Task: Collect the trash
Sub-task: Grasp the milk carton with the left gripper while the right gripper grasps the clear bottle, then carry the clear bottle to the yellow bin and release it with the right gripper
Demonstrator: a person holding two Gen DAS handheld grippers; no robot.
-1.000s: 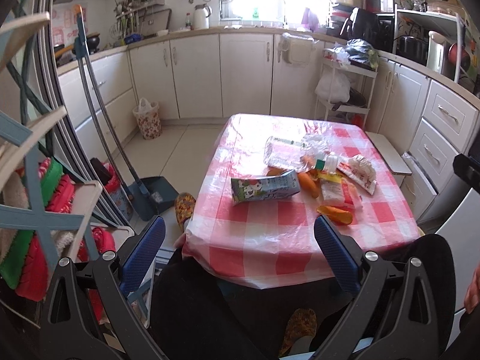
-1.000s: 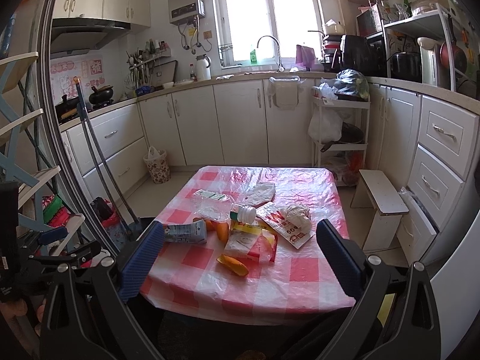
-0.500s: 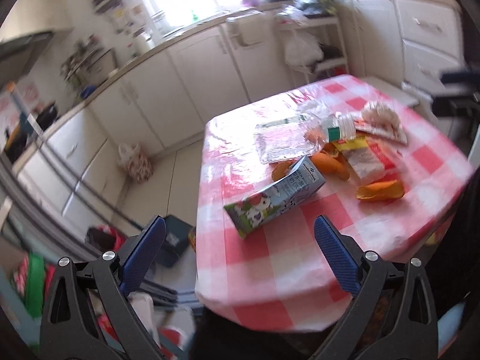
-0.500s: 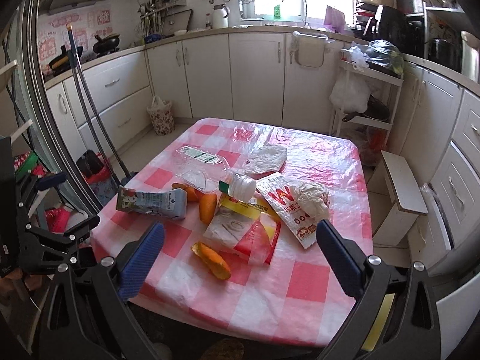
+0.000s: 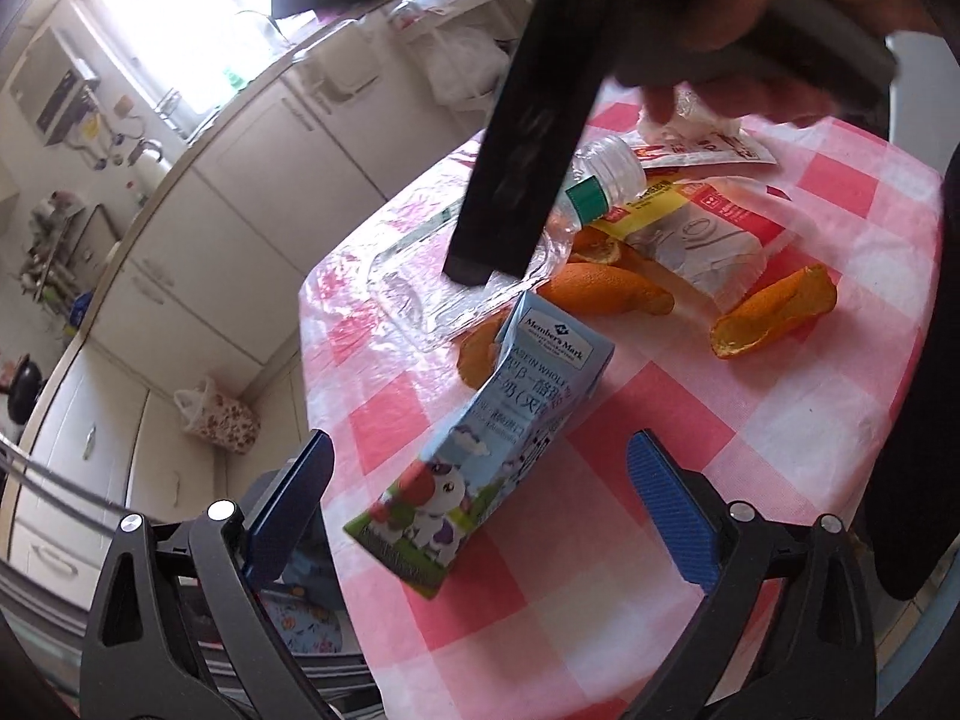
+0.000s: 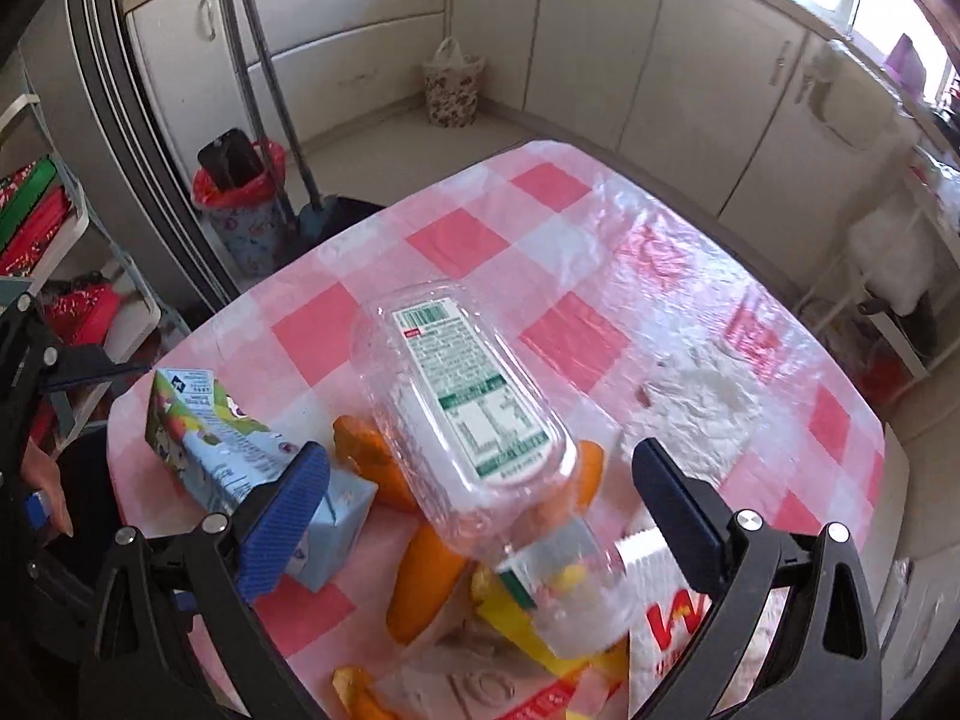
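On checked table (image 6: 480, 240): milk carton (image 5: 480, 450), crushed bottle (image 6: 474, 420), orange peels (image 5: 774, 312), wrappers. Left gripper (image 5: 480, 480) wide, straddling carton; right gripper (image 6: 480, 504) wide over bottle, seemingly lining up grasps.

table (image 5: 852, 420): milk carton (image 5: 486, 456) lying near its 7 o'clock edge | plastic bottle (image 6: 474, 414) at carton's 1 o'clock, over the orange peels (image 5: 606, 294) | snack wrapper (image 5: 702, 240) at bottle's 4 o'clock | curled peel (image 5: 774, 312) at wrapper's 5 o'clock | floor bag (image 6: 453, 84) at 11 o'clock by the cabinets (image 6: 600, 42)
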